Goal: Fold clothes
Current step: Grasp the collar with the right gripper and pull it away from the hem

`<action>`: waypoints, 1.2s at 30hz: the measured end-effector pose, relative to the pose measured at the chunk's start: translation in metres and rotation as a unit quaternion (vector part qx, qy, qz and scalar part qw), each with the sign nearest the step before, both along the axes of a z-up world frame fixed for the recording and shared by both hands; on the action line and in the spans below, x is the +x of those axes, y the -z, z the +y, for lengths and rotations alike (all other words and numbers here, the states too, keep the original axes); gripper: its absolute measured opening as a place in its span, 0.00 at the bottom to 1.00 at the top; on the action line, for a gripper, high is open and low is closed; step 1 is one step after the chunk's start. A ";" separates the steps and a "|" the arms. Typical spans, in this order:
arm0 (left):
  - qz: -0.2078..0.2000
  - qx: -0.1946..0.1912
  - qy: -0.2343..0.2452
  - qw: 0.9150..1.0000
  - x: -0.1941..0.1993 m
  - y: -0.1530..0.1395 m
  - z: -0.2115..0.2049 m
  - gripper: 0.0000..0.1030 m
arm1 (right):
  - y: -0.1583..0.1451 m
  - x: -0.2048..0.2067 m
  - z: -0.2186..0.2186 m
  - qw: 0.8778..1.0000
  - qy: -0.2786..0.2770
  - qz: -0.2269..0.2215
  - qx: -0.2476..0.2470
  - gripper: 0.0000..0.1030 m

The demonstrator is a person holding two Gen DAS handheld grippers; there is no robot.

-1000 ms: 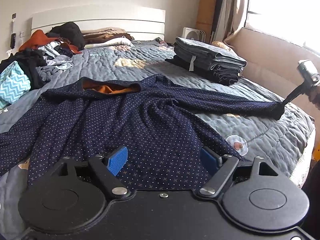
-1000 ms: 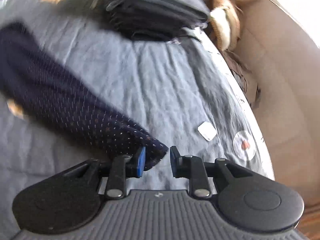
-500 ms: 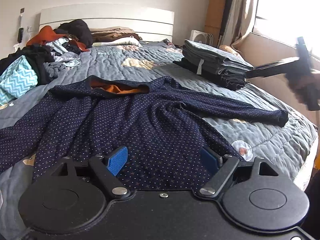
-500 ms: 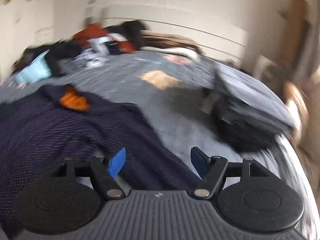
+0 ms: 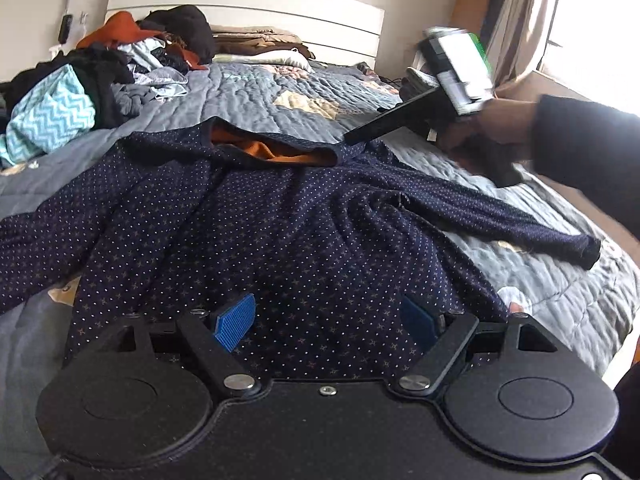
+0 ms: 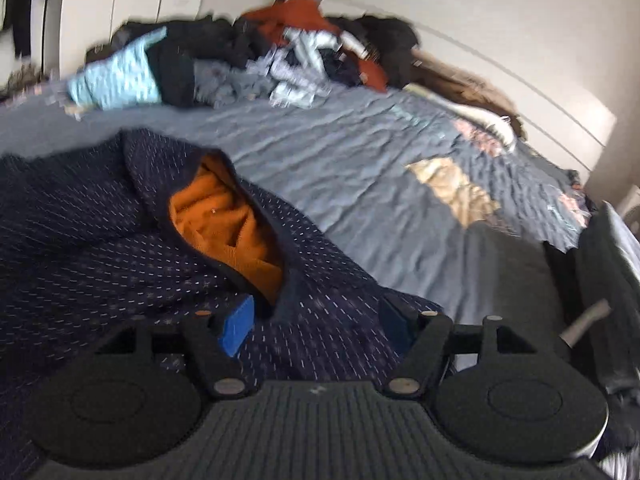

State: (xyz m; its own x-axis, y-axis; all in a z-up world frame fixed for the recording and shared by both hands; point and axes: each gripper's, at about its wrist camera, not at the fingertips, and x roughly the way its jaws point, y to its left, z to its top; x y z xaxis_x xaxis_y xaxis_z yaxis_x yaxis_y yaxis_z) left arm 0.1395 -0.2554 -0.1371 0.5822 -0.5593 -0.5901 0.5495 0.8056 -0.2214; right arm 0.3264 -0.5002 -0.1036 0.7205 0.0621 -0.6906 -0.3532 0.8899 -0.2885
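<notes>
Grey quilted bed cover holds a dark blue dotted top with orange lining, spread flat. Messy clothes pile by the headboard. Left gripper and right gripper hang over it, fingers wide apart.

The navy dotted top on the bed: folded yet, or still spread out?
Spread out, unfolded. The navy dotted top lies rumpled across the quilt, one sleeve stretched sideways, orange collar lining exposed.
</notes>
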 end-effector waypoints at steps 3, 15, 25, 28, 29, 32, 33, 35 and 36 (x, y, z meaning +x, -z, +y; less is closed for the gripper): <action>0.008 -0.003 0.001 1.000 0.001 0.001 0.000 0.76 | 0.017 0.029 0.010 0.999 0.002 0.022 -0.025 0.65; 0.045 -0.008 -0.017 0.999 0.009 0.009 0.004 0.76 | 0.023 0.098 0.002 0.997 0.070 0.044 -0.003 0.05; 0.064 -0.012 -0.028 0.997 0.016 0.016 0.011 0.76 | 0.003 0.172 -0.034 0.969 0.196 -0.019 0.147 0.06; 0.066 -0.011 -0.028 0.997 0.016 0.017 0.012 0.76 | 0.020 0.183 -0.017 0.979 0.182 -0.001 0.091 0.09; 0.067 -0.010 -0.027 0.997 0.016 0.017 0.011 0.76 | 0.021 0.183 -0.013 0.979 0.185 -0.003 0.080 0.09; 0.067 -0.010 -0.025 0.997 0.015 0.017 0.010 0.76 | 0.010 0.180 -0.017 0.977 0.193 -0.018 0.093 0.12; 0.066 -0.010 -0.024 0.997 0.015 0.016 0.010 0.76 | 0.004 0.179 -0.019 0.976 0.193 -0.019 0.095 0.14; 0.065 -0.011 -0.023 0.998 0.015 0.015 0.011 0.76 | -0.008 0.177 -0.022 0.977 0.189 -0.023 0.096 0.16; 0.065 -0.011 -0.024 0.998 0.015 0.015 0.011 0.76 | -0.015 0.174 -0.022 0.978 0.184 -0.025 0.097 0.21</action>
State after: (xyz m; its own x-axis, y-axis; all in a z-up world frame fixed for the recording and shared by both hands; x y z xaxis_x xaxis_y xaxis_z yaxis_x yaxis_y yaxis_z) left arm 0.1542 -0.2445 -0.1522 0.5276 -0.5466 -0.6503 0.4758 0.8243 -0.3068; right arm 0.5008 -0.5220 -0.0891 0.7511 -0.0802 -0.6554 0.0105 0.9939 -0.1096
